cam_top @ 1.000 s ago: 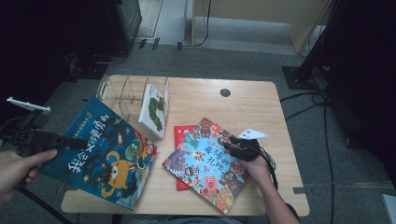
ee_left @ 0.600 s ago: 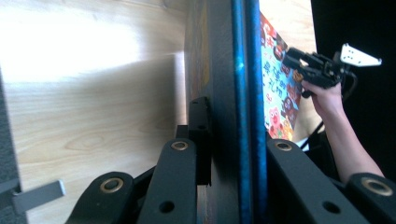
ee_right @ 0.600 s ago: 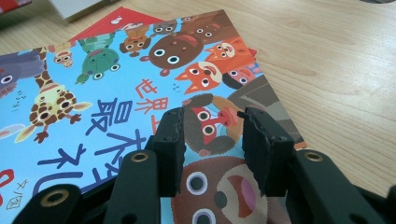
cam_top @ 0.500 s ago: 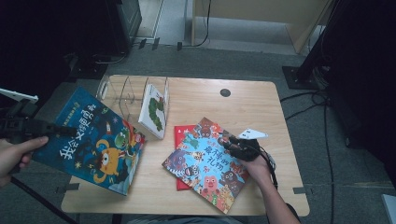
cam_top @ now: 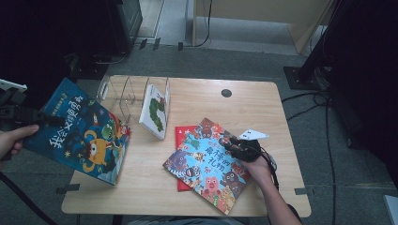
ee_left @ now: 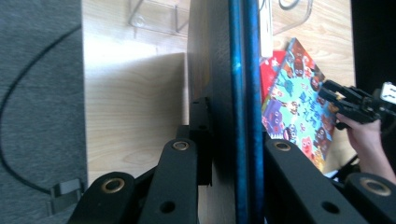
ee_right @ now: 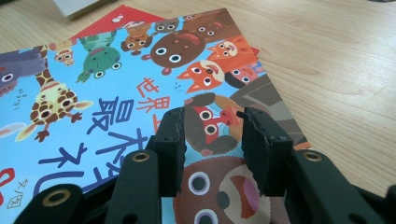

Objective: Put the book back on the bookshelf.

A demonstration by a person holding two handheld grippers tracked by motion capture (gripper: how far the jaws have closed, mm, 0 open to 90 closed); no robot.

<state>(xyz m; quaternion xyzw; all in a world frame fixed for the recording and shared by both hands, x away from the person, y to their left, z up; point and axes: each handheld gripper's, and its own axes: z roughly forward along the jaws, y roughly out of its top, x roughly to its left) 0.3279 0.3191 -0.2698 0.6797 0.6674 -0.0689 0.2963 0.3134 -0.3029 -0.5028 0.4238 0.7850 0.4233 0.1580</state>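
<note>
The rectangular light-wood table (cam_top: 197, 187) carries a smooth, pale grain and rounded corners. Off its left edge, the large dark-blue hardcover picture book with cartoon monsters (cam_top: 80, 133) hangs tilted, its lower right corner over the tabletop; seen edge-on from the left gripper view, it shows a thin glossy blue spine edge. The left gripper (ee_left: 231, 154) pinches this book, black jaws pressed against both covers. Right of centre, the light-blue picture book covered with animal faces (cam_top: 209, 164) lies flat and skewed on the table, resting on a flat red book (cam_top: 184, 133) whose corner sticks out beneath. The right gripper (ee_right: 212, 140) rests over the animal book near its right edge, jaws spread partway with nothing between them; whether the tips touch the cover cannot be told for certain. At the table's back left stands a clear plastic rack with thin wire dividers (cam_top: 126, 96). Its rightmost slot holds one white book with a green caterpillar (cam_top: 155, 111), leaning; the other slots appear unoccupied.
</note>
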